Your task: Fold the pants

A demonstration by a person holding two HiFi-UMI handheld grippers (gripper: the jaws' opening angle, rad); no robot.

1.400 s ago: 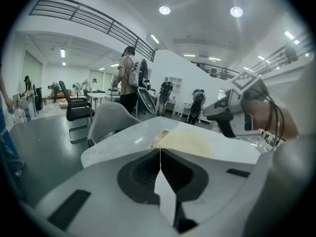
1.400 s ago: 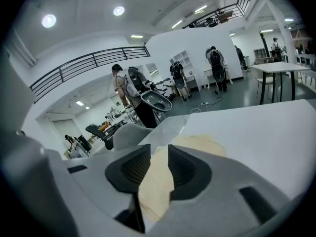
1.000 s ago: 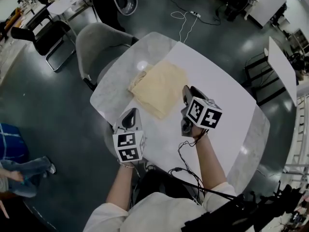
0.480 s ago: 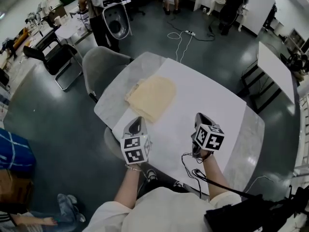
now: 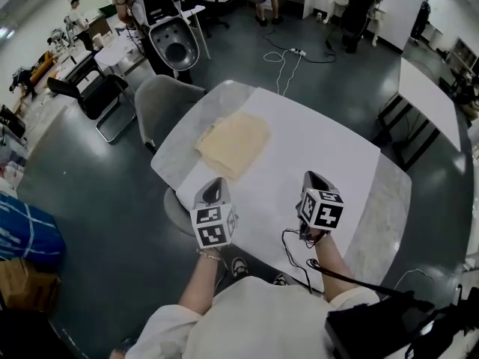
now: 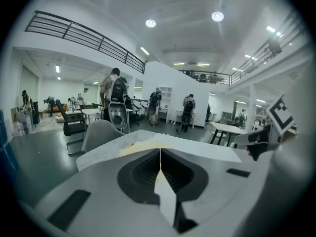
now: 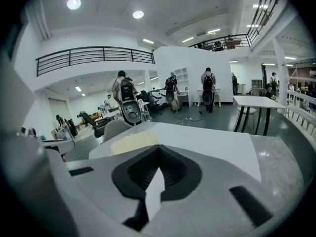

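Note:
The cream pants [image 5: 233, 142] lie folded in a flat packet on the far left part of the white table [image 5: 329, 148]. Both grippers hover over the table's near edge, well short of the pants. My left gripper [image 5: 215, 184] is shut with nothing in it; in the left gripper view its jaws meet in a thin line [image 6: 160, 154] and the pants [image 6: 140, 146] lie beyond. My right gripper [image 5: 311, 178] is also shut and empty, and in the right gripper view the pants [image 7: 134, 143] show past the closed jaws [image 7: 159, 152].
A grey chair [image 5: 161, 103] stands at the table's far left side, with a black folding chair [image 5: 101, 96] behind it. Another white table [image 5: 430, 96] is to the right. Cables [image 5: 288, 54] lie on the floor beyond. A cable [image 5: 296, 249] hangs from my right gripper.
Both grippers have drawn back from the pants toward the table's near edge. The pants lie where they were, folded.

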